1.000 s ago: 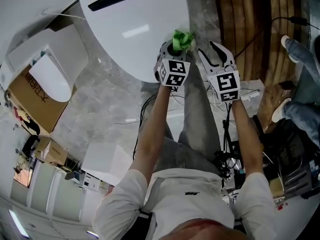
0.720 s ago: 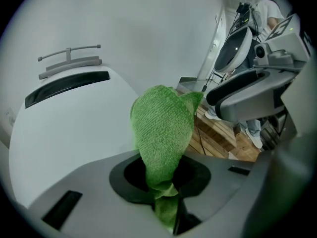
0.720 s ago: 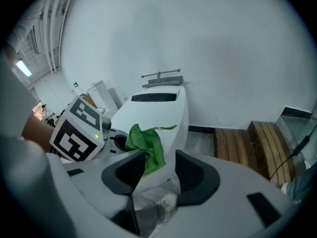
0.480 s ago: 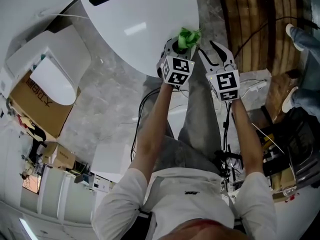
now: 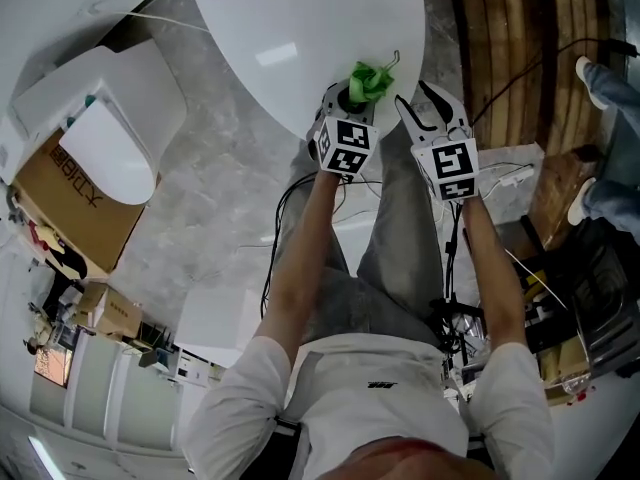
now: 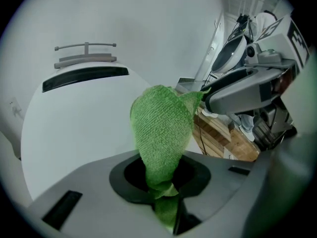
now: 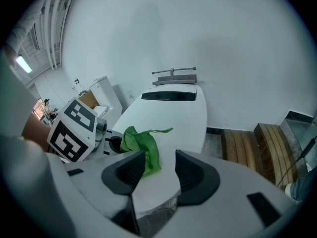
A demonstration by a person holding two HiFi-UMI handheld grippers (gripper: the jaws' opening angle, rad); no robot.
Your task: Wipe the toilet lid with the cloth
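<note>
The white toilet lid (image 5: 300,48) fills the top middle of the head view, closed. A green cloth (image 5: 368,82) rests bunched on its near right rim, with my left gripper (image 5: 350,98) shut on it. In the left gripper view the cloth (image 6: 161,128) stands up out of the shut jaws above the lid (image 6: 74,133). My right gripper (image 5: 432,108) hangs just right of the cloth, open and holding nothing. Seen from the right gripper view, the cloth (image 7: 141,150) lies on the lid (image 7: 173,115) just left of my open right gripper (image 7: 159,165).
A second toilet (image 5: 105,143) and a cardboard box (image 5: 65,203) stand at the left. Wooden planks (image 5: 510,38) lie right of the lid, with a person's shoes (image 5: 590,73) beyond. Cables (image 5: 300,198) trail on the marble floor. A metal rail (image 7: 173,75) is on the wall behind the lid.
The left gripper and cloth have crept a little further along the lid's near rim. The head view has swung, so the lid sits further right. The right gripper stays open alongside.
</note>
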